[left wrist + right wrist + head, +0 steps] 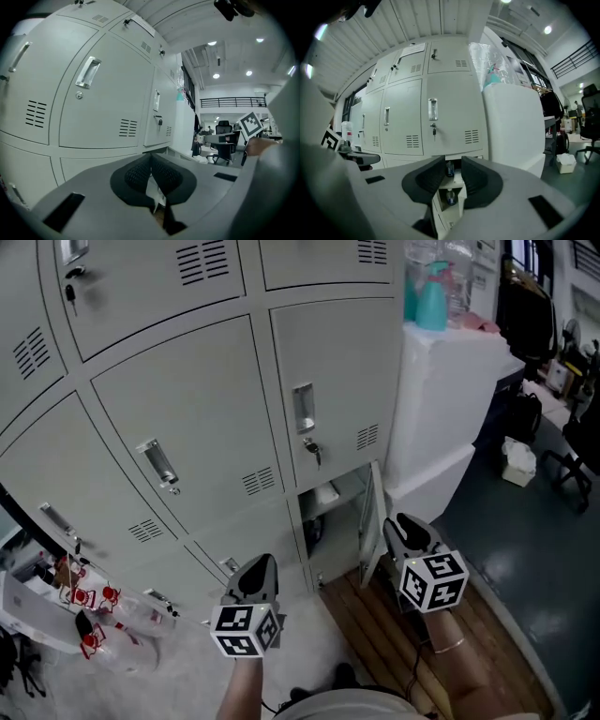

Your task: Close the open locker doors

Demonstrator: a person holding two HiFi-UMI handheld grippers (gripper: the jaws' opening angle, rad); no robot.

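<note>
1. Two grippers held low, both empty. Left gripper (pixel 262 564) pinched shut, pads meeting tip to tip. Right gripper (pixel 397 522) parted to a middling gap, with nothing clamped.
2. Just ahead of the right gripper, slightly to its left: the open locker door (pixel 373 514), bottom row, swung out almost edge-on toward that gripper, not yet touched. Directly below both grippers, wooden floor (pixel 375 624).
3. Likely trouble, nearest first:
   - Pushing on the door's thin free edge instead of its face. Could slip off, or knock it wider.
   - Shoving too hard. Could bounce off the frame and end up ajar; cannot tell what latch would catch it.
   - Lifting the right gripper while reaching. Could clip the key (pixel 313 453) hanging from the lock above it.
   - Closing on anything that juts past a shelf.
4. Seen only through the right gripper's own gap: two bottles (pixel 450 197) inside the compartment, one per shelf level, apparently set well back. From the head, merely a pale shape on the shelf. Seen only from the head: the door's swing angle and both grippers together.
5. Seen only from the left gripper: closed doors (pixel 103 103) up and to its left, the marker cube (pixel 251 124) of the other gripper off to its right, and distant office lights.
6. Farther out, right of the right gripper: white cabinet (pixel 436 418), teal bottle (pixel 431 298) on top.
</note>
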